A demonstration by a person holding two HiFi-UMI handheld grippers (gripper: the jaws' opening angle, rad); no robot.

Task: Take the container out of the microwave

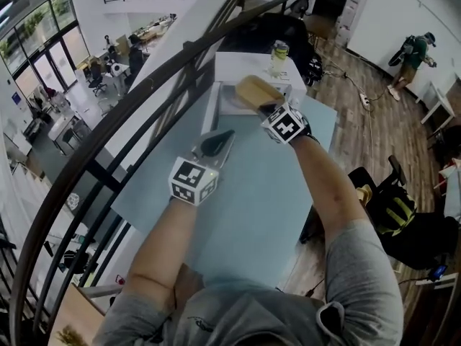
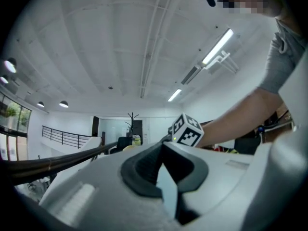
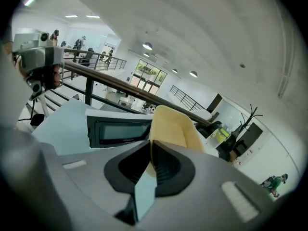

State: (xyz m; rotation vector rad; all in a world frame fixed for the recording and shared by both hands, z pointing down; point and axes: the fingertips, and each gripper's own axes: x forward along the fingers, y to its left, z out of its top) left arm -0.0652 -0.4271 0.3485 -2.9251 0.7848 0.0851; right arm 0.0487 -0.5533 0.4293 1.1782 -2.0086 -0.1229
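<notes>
A tan, bowl-shaped container (image 1: 253, 90) hangs in the air in front of the white microwave (image 1: 245, 69) at the far end of the light-blue table (image 1: 259, 193). My right gripper (image 1: 266, 109) is shut on its rim. In the right gripper view the container (image 3: 173, 126) rises from between the closed jaws, and the microwave's dark window (image 3: 122, 131) lies behind it to the left. My left gripper (image 1: 218, 143) hovers over the table, to the left of the container and nearer me. Its jaws are shut with nothing between them (image 2: 162, 166).
A bottle of yellow-green liquid (image 1: 279, 56) stands on top of the microwave. A dark curved stair railing (image 1: 137, 114) runs along the table's left side. A backpack (image 1: 395, 211) and chairs sit on the wooden floor to the right. A person (image 1: 415, 52) stands far off.
</notes>
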